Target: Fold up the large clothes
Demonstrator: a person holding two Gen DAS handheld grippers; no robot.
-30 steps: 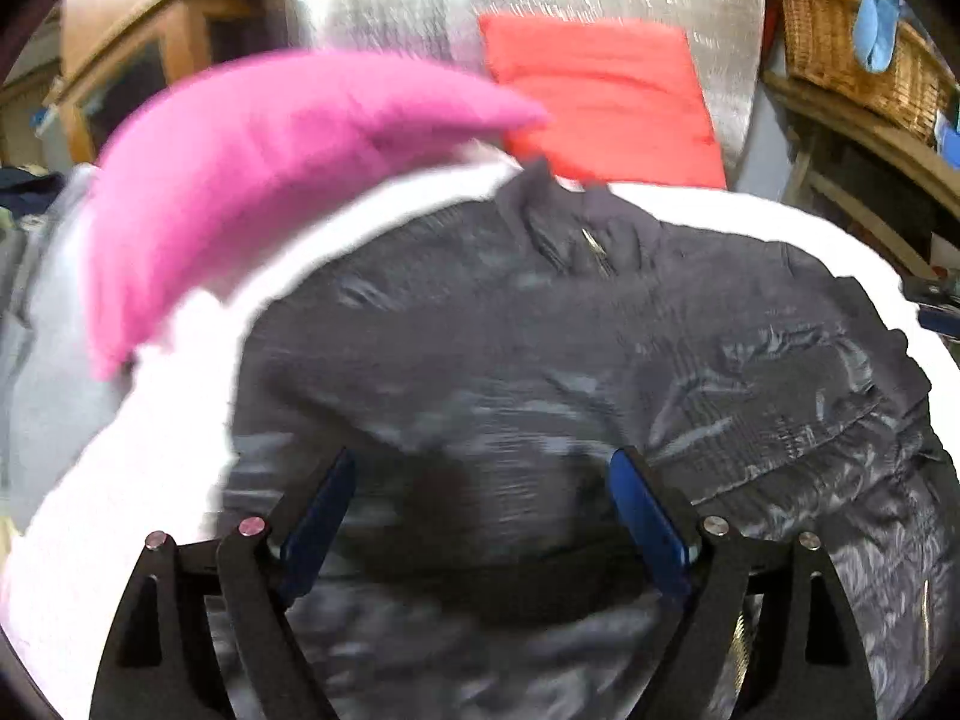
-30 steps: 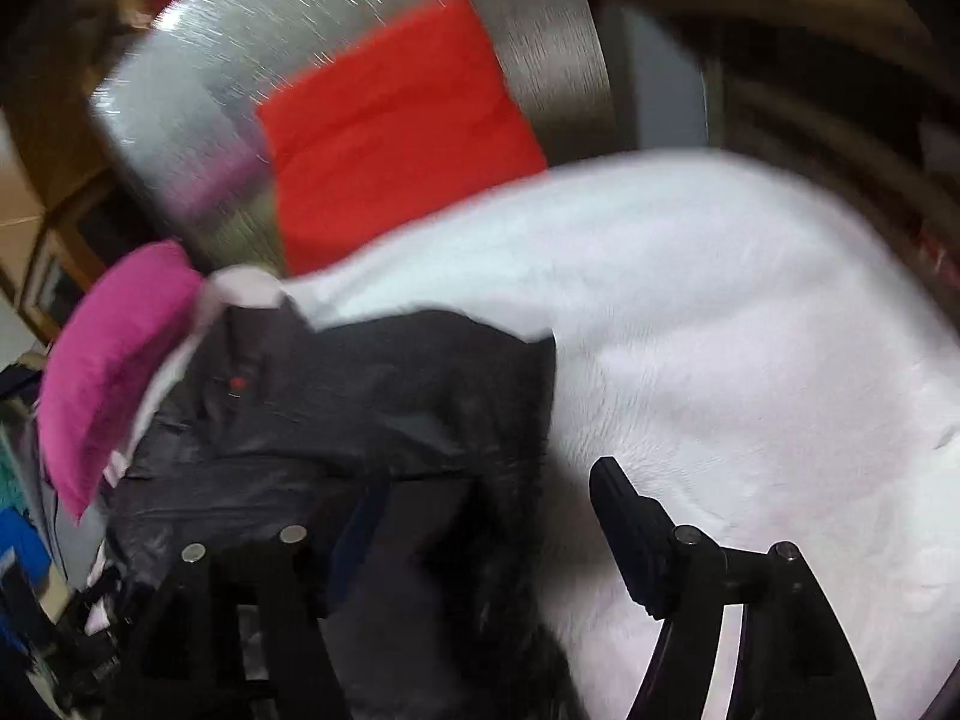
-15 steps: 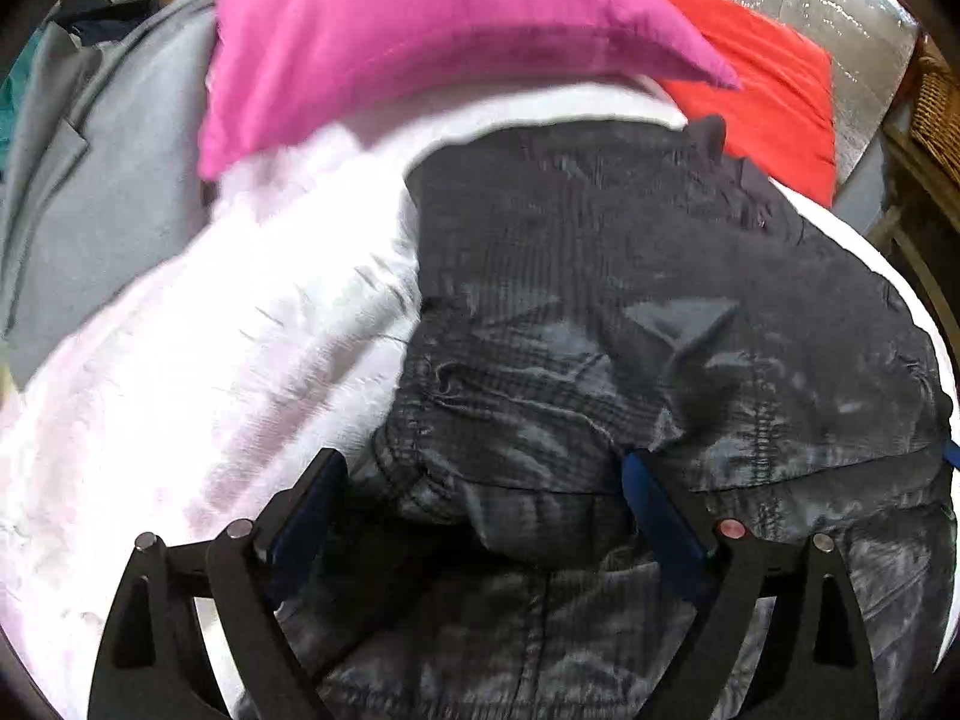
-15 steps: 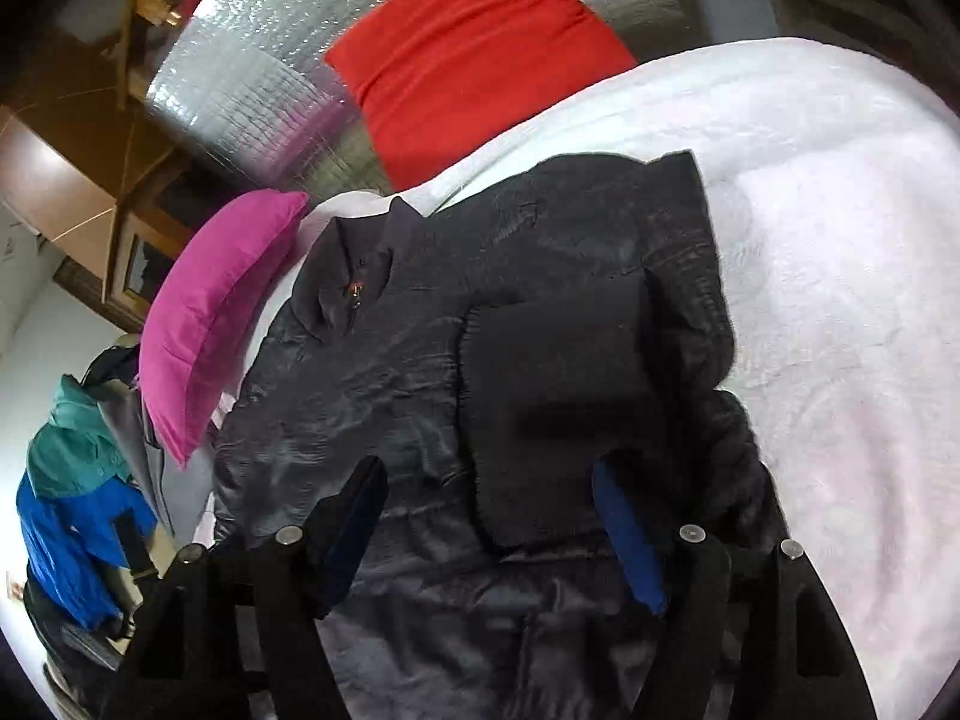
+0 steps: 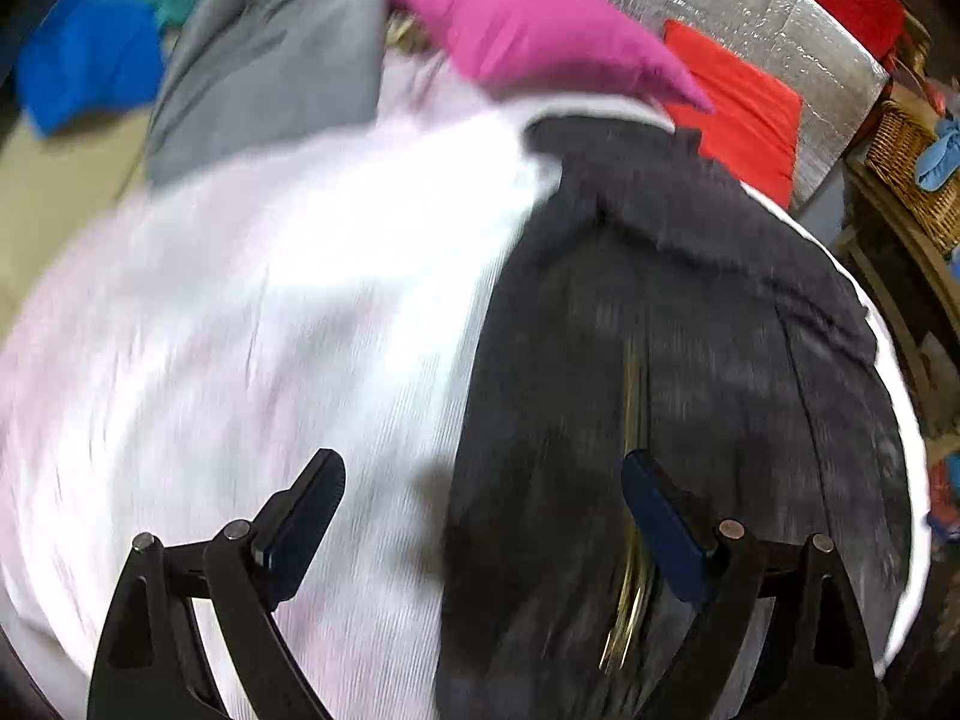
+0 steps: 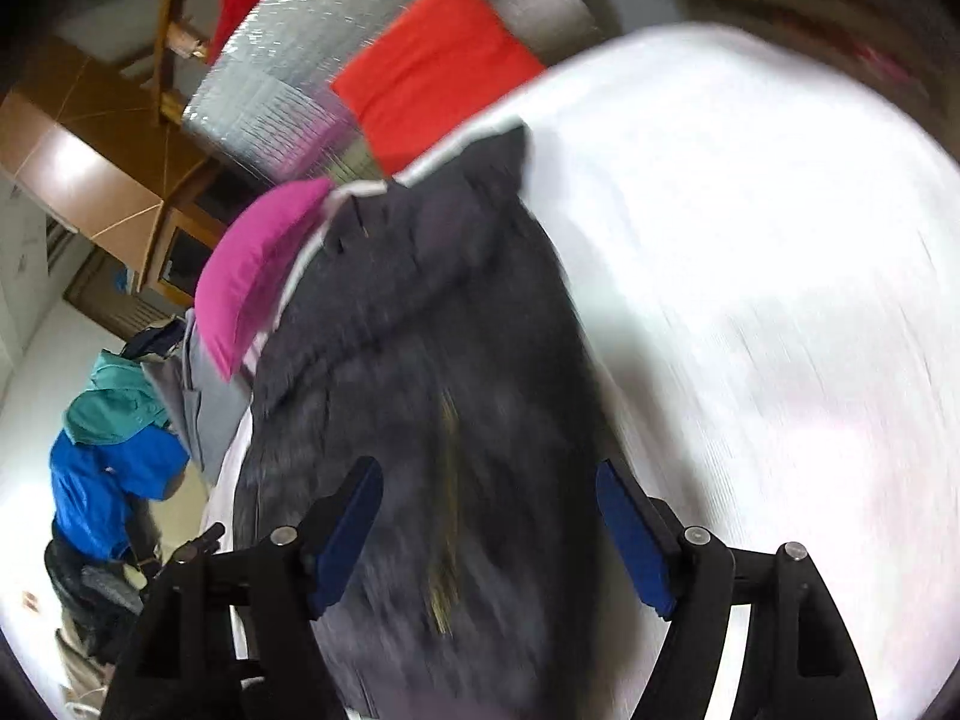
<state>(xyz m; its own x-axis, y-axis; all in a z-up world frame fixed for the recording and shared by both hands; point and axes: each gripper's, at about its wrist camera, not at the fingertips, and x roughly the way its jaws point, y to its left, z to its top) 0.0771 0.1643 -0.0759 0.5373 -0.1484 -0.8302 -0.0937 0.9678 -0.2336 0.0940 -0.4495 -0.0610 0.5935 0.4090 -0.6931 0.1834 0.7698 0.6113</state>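
- the dark jacket (image 5: 690, 360) lies flat on the white bed cover (image 5: 270, 312), its gold zip line running near to far; both views are blurred, so finer folds cannot be made out.
- the left hand-held gripper (image 5: 483, 516) is spread wide with nothing between its pads, over the jacket's left edge.
- the right hand-held gripper (image 6: 489, 531) is likewise wide apart and holding nothing, above the jacket.
- a pink pillow (image 5: 540, 30) and a red cushion (image 5: 738, 108) sit at the far end, the cushion against a silver foil board (image 5: 780, 18).
- a grey garment (image 5: 270, 60) lies far left.
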